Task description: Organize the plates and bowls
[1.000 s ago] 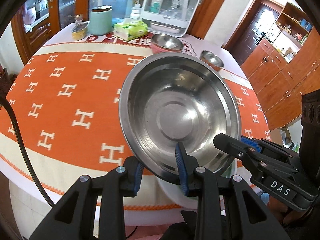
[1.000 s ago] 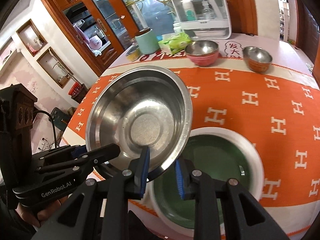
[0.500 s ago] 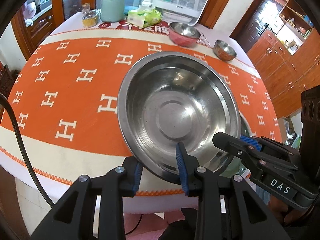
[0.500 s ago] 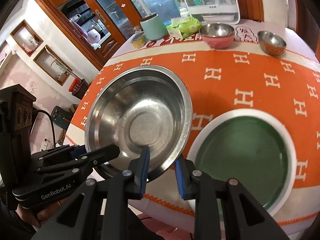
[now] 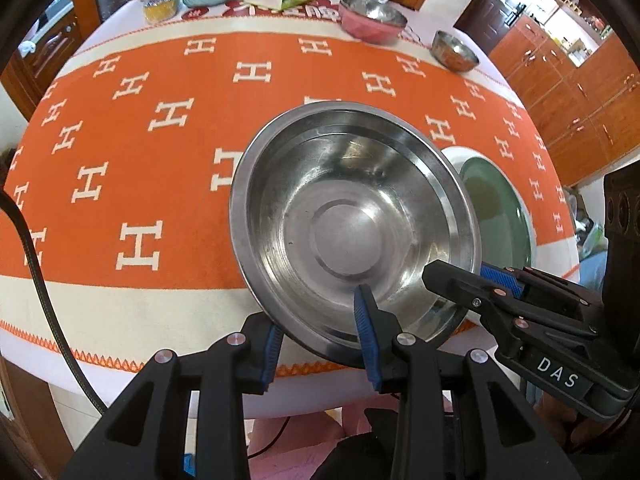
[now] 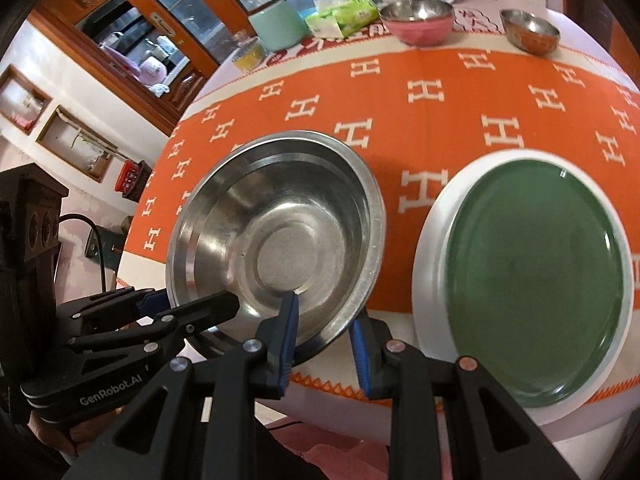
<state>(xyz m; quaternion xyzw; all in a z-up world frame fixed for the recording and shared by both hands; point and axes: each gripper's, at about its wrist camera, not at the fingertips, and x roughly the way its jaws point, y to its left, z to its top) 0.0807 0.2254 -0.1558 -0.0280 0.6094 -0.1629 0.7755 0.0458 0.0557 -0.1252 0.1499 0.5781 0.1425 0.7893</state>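
Steel basin (image 5: 354,226) hung tilted over the near edge of the orange tabletop (image 5: 160,152), gripped at its rim by both tools. Left gripper (image 5: 318,346) had its fingers opening, the rim between them; right gripper (image 6: 324,344) was clamped on the rim (one pad inside, one outside). Green plate (image 6: 532,276) lay at the basin's three o'clock.
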